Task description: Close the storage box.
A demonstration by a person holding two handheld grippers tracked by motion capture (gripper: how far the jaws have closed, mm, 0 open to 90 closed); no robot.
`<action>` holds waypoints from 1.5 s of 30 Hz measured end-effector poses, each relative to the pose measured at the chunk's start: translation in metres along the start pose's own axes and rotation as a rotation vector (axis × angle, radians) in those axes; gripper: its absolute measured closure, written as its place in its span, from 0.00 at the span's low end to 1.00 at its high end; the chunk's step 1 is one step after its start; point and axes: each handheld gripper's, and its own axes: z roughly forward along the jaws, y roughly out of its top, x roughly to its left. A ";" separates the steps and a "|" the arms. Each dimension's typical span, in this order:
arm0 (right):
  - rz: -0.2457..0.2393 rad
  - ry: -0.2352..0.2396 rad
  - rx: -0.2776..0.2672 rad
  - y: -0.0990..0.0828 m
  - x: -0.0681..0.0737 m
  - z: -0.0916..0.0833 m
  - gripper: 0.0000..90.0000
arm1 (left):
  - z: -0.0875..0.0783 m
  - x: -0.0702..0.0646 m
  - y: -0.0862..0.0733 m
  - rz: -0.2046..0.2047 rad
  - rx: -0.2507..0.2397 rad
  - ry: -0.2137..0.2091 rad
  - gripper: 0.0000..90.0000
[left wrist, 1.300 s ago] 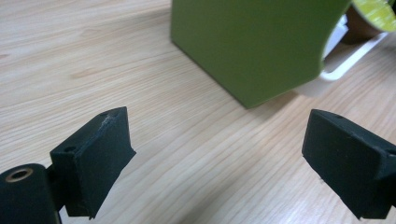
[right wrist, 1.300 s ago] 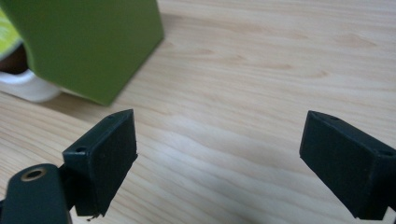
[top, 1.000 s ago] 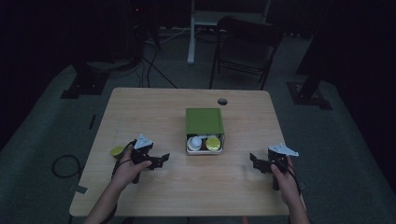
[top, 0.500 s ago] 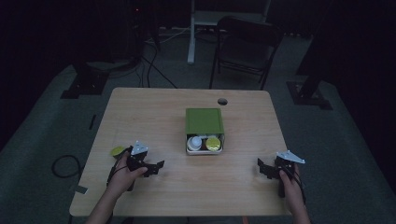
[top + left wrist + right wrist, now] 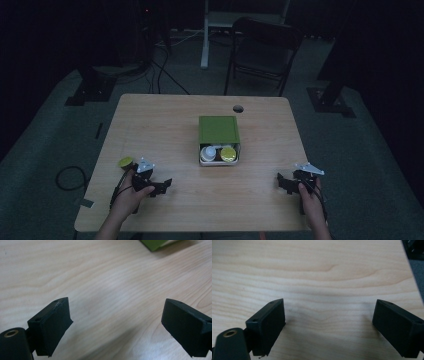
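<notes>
Green box [image 5: 218,131] sits mid-table, lying on its side with its open mouth toward the person, well ahead of both sets of jaws and roughly between them; nothing stands between either gripper and it, just bare wood. Inside the mouth: a white container [image 5: 208,153] and a yellow-lidded jar [image 5: 228,153] side by side, touching or nearly so, details too small to make out. Left gripper [image 5: 161,186] low over the near-left part of the table [image 5: 165,125], jaws spread wide, nothing between them; in the left gripper view only wood grain lies between the jaws, and a green corner of the box [image 5: 157,243] shows far ahead of the right-hand jaw, cut off by the top edge. Small yellow-green round object [image 5: 125,162] lies just behind the left gripper, beside the hand; can't tell what it is. Right gripper [image 5: 284,183] near the table's near-right edge, jaws also wide apart and empty; in the right gripper view bare wood between the jaws, table edge and dark floor past the right-hand jaw at the upper corner. Dark round hole [image 5: 238,108] in the tabletop beyond the box. Folding chair [image 5: 262,50] stands past the far edge in a dim, hard-to-read room.
</notes>
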 end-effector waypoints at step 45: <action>-0.006 -0.005 0.005 0.000 0.001 0.001 0.12 | 0.009 -0.012 -0.020 -0.014 0.017 0.186 0.01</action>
